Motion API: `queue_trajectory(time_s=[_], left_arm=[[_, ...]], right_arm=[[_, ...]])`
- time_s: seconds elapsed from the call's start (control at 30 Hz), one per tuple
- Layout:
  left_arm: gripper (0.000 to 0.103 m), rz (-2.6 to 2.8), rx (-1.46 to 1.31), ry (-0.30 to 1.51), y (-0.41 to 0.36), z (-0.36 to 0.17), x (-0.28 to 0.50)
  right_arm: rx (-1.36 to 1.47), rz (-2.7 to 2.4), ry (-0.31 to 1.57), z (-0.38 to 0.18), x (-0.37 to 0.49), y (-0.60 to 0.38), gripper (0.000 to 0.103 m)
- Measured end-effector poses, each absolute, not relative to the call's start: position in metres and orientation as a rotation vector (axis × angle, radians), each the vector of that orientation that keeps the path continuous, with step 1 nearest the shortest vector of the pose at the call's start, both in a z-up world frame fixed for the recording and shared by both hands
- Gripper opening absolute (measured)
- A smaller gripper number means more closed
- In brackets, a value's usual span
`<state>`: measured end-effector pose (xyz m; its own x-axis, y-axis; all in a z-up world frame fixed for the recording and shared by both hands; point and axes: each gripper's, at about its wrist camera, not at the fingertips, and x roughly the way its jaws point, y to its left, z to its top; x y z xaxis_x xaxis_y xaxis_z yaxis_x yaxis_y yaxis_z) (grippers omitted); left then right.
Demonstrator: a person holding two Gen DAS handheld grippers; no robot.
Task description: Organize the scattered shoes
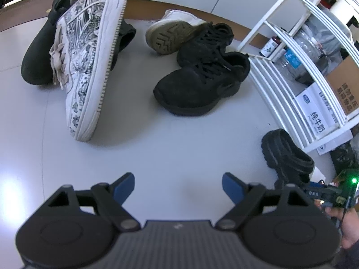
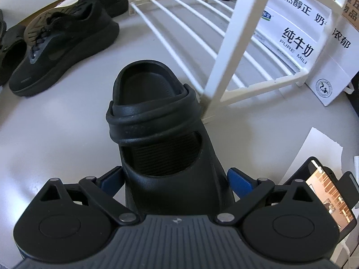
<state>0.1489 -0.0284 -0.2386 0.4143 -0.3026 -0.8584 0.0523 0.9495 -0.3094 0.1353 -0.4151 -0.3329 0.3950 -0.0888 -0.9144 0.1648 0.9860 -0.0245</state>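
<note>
Where the left wrist view takes in the whole scatter, shows the left claw (image 1: 178,186) spread wide over bare floor (image 1: 157,145) with nothing between its blue pads. Picks out a printed white sneaker (image 1: 89,62) tipped on its side against a dark clog (image 1: 38,56), a white shoe (image 1: 168,35) with its sole turned up, and two black lace-up sneakers (image 1: 202,85) near the white rack (image 1: 280,51). Catches the black clog (image 1: 285,154) only small at the right edge, just beside the rack's foot, with a hand (image 1: 350,228) cut off below it. From the right wrist view, instead fills the middle with that clog, set between the fingers of the right claw (image 2: 177,179). Has the claw standing wide, pads close against both flanks of the clog; cannot tell whether pressing or merely flanking, nor whether the clog rests on the floor. Hides the toe under the claw's body. Runs the clog's long axis straight away from the claw, open heel end pointing toward the rack's corner post, strap folded across the top. Adds a milk carton box (image 2: 291,33) behind the rack and a phone (image 2: 329,195) clipped at the right, screen too blurred to read. Crops the printed sneaker out of this view altogether.
</note>
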Motion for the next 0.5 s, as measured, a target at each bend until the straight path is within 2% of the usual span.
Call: queue_trajectory(time_s=[0.5], left_arm=[[0.087, -0.159, -0.251, 1.074, -0.006, -0.229, 0.161]], right_arm=[[0.076, -0.149, 1.139, -0.323, 0.135, -0.418, 0.099]])
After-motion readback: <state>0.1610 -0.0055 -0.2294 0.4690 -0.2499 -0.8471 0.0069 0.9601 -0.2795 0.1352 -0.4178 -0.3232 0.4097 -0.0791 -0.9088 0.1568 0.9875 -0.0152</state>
